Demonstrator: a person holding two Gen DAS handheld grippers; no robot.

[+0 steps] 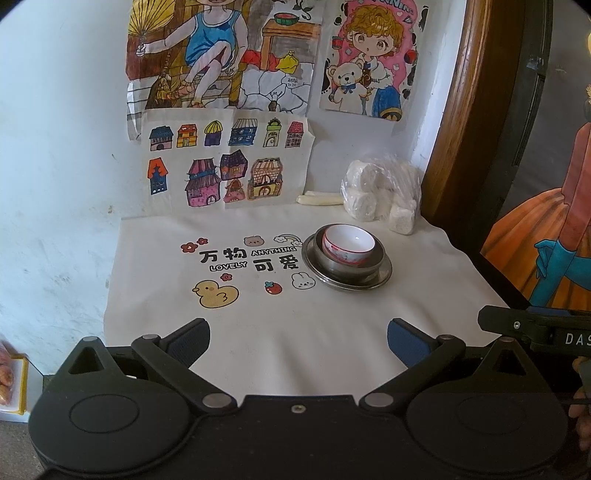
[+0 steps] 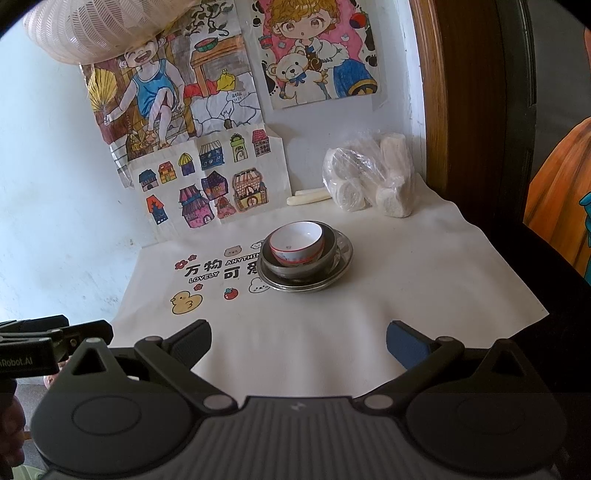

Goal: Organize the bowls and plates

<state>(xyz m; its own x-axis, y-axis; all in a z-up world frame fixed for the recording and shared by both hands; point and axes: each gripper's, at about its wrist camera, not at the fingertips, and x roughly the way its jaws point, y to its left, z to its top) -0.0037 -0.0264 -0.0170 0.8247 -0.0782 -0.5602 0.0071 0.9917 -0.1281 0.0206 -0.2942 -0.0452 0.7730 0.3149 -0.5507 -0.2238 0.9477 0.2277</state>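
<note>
A white ceramic bowl with a red pattern (image 1: 348, 244) (image 2: 296, 244) sits tilted inside a metal bowl (image 1: 341, 266) (image 2: 293, 269), which rests on a shallow metal plate (image 1: 380, 275) (image 2: 341, 258). The stack stands on a cream printed cloth (image 1: 258, 332) (image 2: 406, 280) toward the back right. My left gripper (image 1: 298, 338) is open over the cloth's near part, well short of the stack, with nothing between its fingers. My right gripper (image 2: 299, 339) is open too, also empty and short of the stack. Part of the right gripper's body (image 1: 535, 326) shows at the right edge of the left wrist view.
A clear bag of white rolls (image 1: 382, 194) (image 2: 369, 177) and a white stick (image 1: 319, 199) (image 2: 308, 196) lie against the back wall. Children's drawings (image 1: 221, 158) (image 2: 207, 173) hang on the wall. A wooden frame (image 1: 458, 110) (image 2: 443, 92) stands at the right. A mesh cover (image 2: 99, 26) hangs top left.
</note>
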